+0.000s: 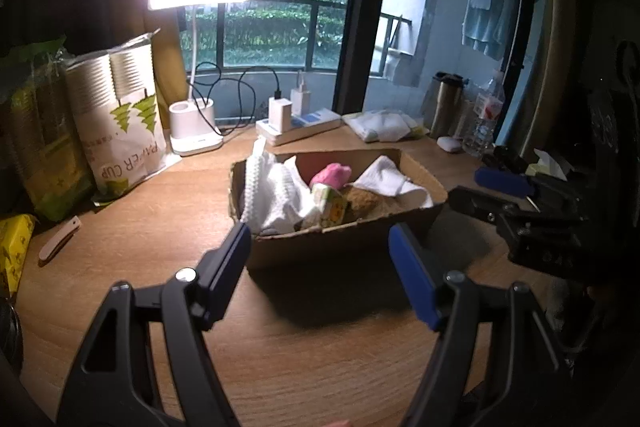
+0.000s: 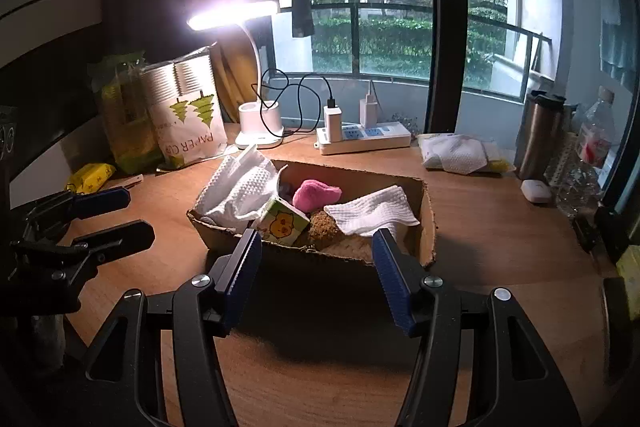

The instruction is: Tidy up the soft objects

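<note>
Cardboard box [image 2: 427, 223] on the worktop [image 2: 500, 235] looks nearly full.
White cloths [image 2: 240, 193], pink toy [image 2: 316, 195] and tissue pack [image 2: 282, 223] sit inside; both left gripper [image 1: 320, 255] and right gripper [image 2: 316, 263] are wide open, holding nothing. One cloth [image 2: 456, 153] waits outside.

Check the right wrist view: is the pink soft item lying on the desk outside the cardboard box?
No, the pink soft item lies inside the cardboard box, among the white cloths.
</note>
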Action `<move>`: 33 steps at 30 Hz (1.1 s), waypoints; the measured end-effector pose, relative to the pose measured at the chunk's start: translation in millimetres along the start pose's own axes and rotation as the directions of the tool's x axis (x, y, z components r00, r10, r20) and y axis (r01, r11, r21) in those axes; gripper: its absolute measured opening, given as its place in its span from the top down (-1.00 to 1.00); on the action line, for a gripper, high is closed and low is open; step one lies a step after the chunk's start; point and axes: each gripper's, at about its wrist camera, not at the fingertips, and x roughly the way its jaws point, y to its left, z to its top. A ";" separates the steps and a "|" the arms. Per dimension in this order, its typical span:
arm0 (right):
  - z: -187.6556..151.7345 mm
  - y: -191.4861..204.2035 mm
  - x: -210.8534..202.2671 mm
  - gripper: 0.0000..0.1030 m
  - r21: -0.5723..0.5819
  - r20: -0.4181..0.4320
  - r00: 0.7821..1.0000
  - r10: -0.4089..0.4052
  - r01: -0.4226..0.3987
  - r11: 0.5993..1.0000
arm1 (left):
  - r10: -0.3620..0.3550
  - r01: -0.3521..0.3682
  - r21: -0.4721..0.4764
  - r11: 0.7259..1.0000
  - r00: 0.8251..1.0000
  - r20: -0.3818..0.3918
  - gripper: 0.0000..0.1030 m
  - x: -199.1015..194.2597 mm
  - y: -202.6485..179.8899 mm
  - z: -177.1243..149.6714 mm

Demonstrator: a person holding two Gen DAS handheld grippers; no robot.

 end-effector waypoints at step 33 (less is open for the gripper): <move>22.8 -3.3 -117.5 -0.65 0.031 0.251 0.954 -0.164 0.162 0.986 | 0.070 -0.096 0.063 0.993 0.943 0.326 -0.90 -105.4 -24.7 50.7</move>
